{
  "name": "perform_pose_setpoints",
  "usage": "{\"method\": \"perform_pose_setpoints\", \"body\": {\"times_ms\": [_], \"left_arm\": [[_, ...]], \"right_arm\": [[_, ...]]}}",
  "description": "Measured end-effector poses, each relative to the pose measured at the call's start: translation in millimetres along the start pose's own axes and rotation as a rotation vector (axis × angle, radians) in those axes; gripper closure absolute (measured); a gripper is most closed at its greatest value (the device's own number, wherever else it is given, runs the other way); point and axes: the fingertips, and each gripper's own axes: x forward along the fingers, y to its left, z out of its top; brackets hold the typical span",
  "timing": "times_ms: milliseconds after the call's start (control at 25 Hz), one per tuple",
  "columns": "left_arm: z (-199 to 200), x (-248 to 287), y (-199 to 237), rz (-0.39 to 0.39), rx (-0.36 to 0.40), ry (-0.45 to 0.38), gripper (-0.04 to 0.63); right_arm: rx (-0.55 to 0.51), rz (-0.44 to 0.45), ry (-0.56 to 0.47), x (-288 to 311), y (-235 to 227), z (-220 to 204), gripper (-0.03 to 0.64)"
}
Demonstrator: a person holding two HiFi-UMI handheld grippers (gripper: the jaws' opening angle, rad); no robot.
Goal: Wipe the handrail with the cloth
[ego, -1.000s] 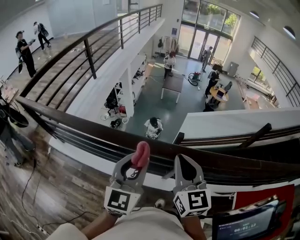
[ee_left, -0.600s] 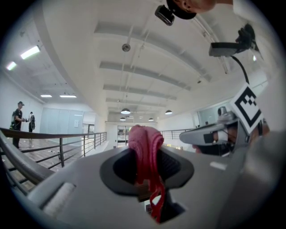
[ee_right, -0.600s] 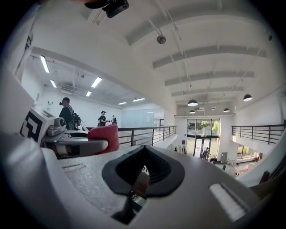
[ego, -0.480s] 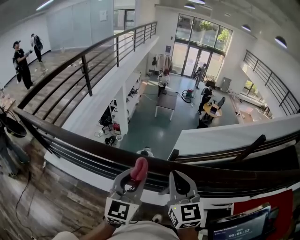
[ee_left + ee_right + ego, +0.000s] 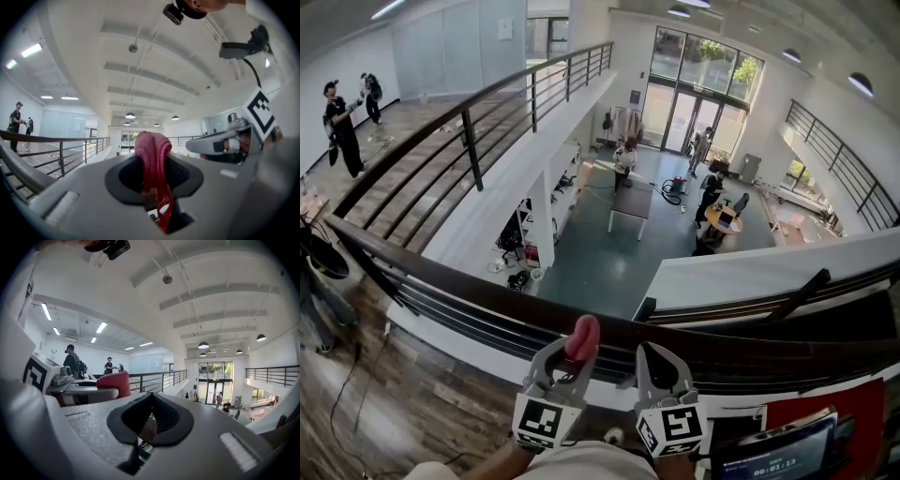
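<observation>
Daylight is pouring through tall glass entrance doors [image 5: 689,103] far beyond the grey gripper fingers [image 5: 659,361]. Overhead, round ceiling lamps [image 5: 130,116] are glowing. Fisheye is bending edges; pink knitted cloth [image 5: 151,159] between fingers is blurring.

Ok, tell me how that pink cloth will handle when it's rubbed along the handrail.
Probably floppy: the cloth droops in folds from the left gripper. Likely light, since it's only a small bunch. Its knit-looking texture should drag on the handrail rather than slip, though it might tug loose.
</observation>
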Motion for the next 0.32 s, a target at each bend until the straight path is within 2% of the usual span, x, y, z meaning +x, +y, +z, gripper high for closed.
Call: {"method": "perform_pose_setpoints", "body": {"times_ms": [200,320], "left_arm": [[-9.1,1.4,2.0,-0.012,0.022,0.022,0.483],[-6.3,4.0,2.8,-0.011,0.005,0.013,0.483]], "right_arm": [[0.002,-0.001,0.005,2.0,-0.9,-1.5,0.615],[0.005,-0.003,0.004,4.3,-1.5,-2.2,0.615]]}}
